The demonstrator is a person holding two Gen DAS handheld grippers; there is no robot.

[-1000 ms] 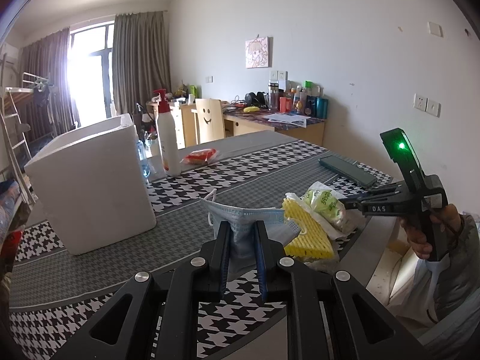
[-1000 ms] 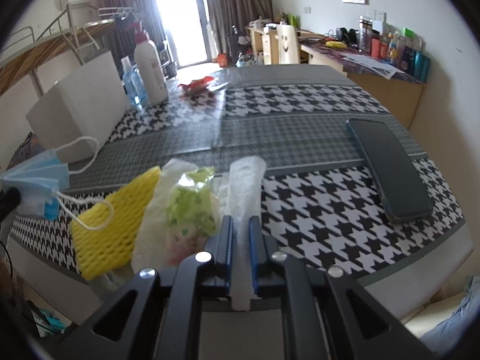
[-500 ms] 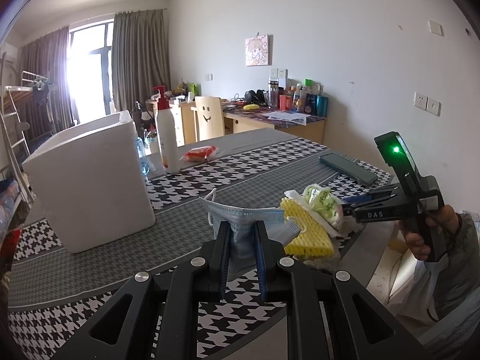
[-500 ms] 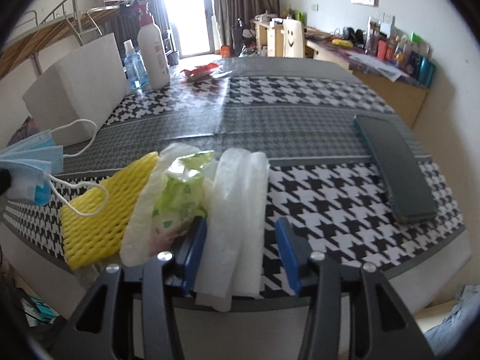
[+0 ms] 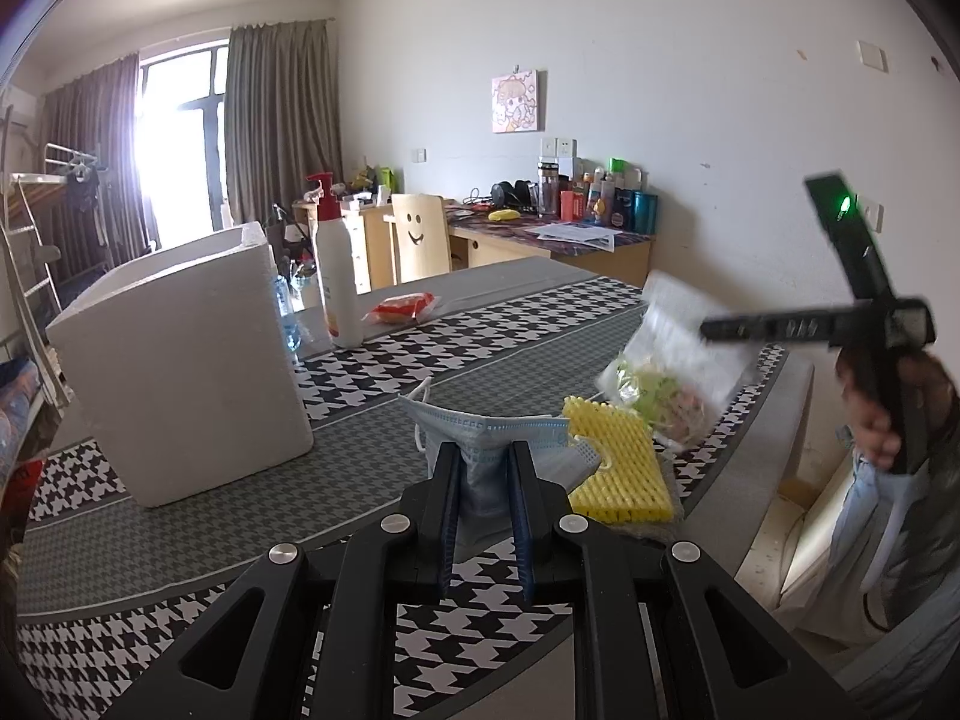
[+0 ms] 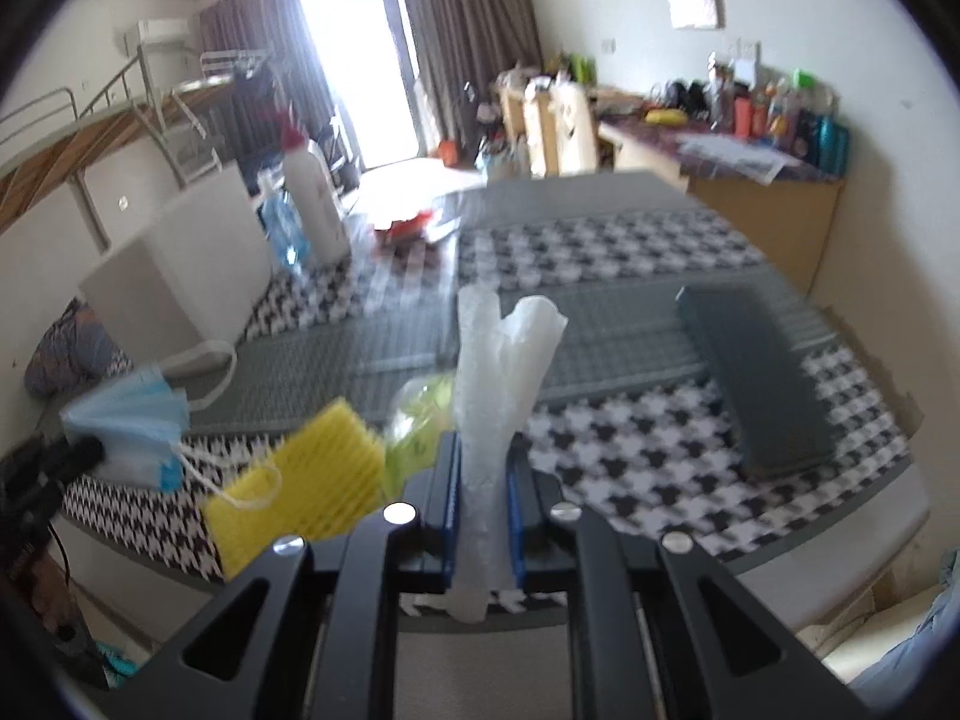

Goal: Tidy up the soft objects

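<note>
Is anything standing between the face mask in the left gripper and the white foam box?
Nothing visible does. The left gripper holds the blue face mask, and only bare tablecloth lies between it and the white foam box.

The tabletop (image 5: pixel 480 324) wears black-and-white houndstooth bands alternating with finer grey check. The face mask (image 5: pixel 492 438) is pale blue with white ear loops. The foam net sleeve (image 5: pixel 618 468) is bright yellow. The plastic bag (image 5: pixel 666 360) is clear white with green and pink print. The foam box (image 5: pixel 180 360) is plain white. The fingers (image 6: pixel 453 516) are blue-padded on black. The phone (image 6: pixel 756 378) is dark grey.
</note>
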